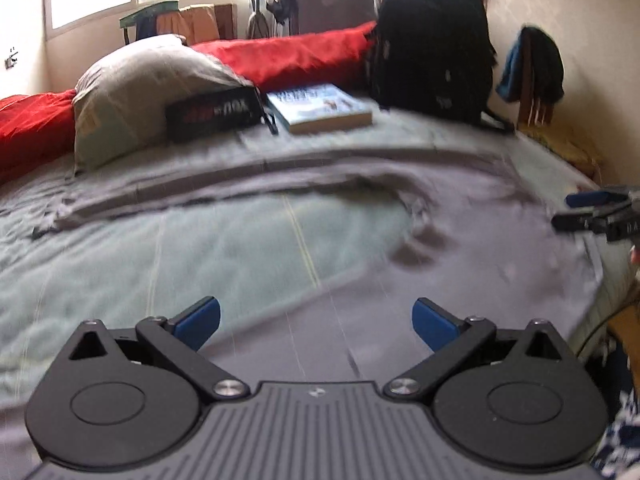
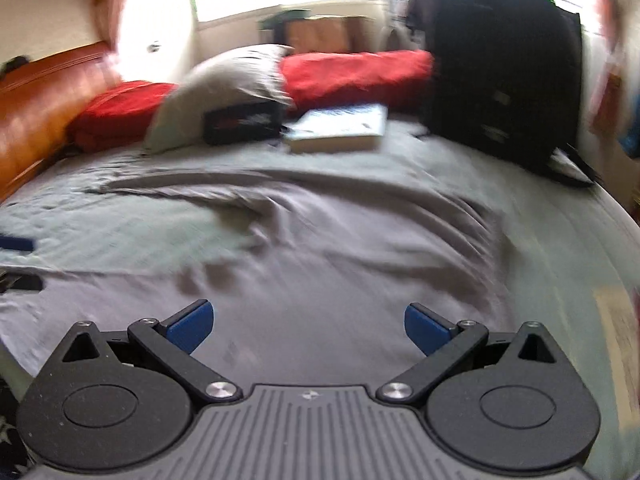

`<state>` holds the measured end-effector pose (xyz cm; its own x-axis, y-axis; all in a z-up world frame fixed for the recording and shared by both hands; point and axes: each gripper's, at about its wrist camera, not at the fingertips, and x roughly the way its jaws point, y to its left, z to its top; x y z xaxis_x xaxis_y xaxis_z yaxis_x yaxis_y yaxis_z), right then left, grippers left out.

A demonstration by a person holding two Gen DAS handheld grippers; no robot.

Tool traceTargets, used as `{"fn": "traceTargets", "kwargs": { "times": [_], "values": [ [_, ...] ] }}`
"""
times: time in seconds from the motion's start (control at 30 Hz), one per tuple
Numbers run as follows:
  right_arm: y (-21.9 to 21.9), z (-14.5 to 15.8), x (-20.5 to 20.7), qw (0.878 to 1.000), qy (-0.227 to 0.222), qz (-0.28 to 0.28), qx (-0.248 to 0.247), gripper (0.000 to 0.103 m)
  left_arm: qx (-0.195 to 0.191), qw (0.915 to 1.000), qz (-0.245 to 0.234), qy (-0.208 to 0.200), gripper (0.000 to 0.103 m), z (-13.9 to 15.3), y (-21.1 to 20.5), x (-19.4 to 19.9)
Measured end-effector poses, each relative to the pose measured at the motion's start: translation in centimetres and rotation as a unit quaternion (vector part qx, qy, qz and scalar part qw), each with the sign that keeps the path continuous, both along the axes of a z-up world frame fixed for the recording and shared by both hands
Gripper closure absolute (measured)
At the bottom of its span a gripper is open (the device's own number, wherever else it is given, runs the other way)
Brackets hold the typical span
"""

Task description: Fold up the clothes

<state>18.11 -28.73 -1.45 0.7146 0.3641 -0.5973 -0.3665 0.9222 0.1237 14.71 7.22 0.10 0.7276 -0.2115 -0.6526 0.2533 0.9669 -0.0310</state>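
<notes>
Both claws — left gripper and right gripper — hover spread and empty over the near hem of the wrinkled grey cotton garment, poised to pinch it.

Ahead of your left gripper, matt black plastic with blue pads and bright metal pivots, lies a soft, creased grey cloth garment on a pale woven bedsheet. Beyond them: paper book, red fabric cushion.
</notes>
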Motion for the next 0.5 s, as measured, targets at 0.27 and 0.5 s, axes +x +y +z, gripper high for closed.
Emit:
{"fn": "traceTargets", "kwargs": {
  "times": [0.27, 0.5],
  "values": [
    [7.6, 0.5, 11.2, 0.993, 0.013, 0.113, -0.013, 0.0, -0.02, 0.9998, 0.002, 0.001, 0.002, 0.2, 0.6, 11.5],
    [11.9, -2.7, 21.0, 0.984, 0.08, 0.158, 0.029, 0.0, -0.052, 0.9983, 0.002, 0.026, 0.002, -3.2, -1.3, 21.0]
  ]
}}
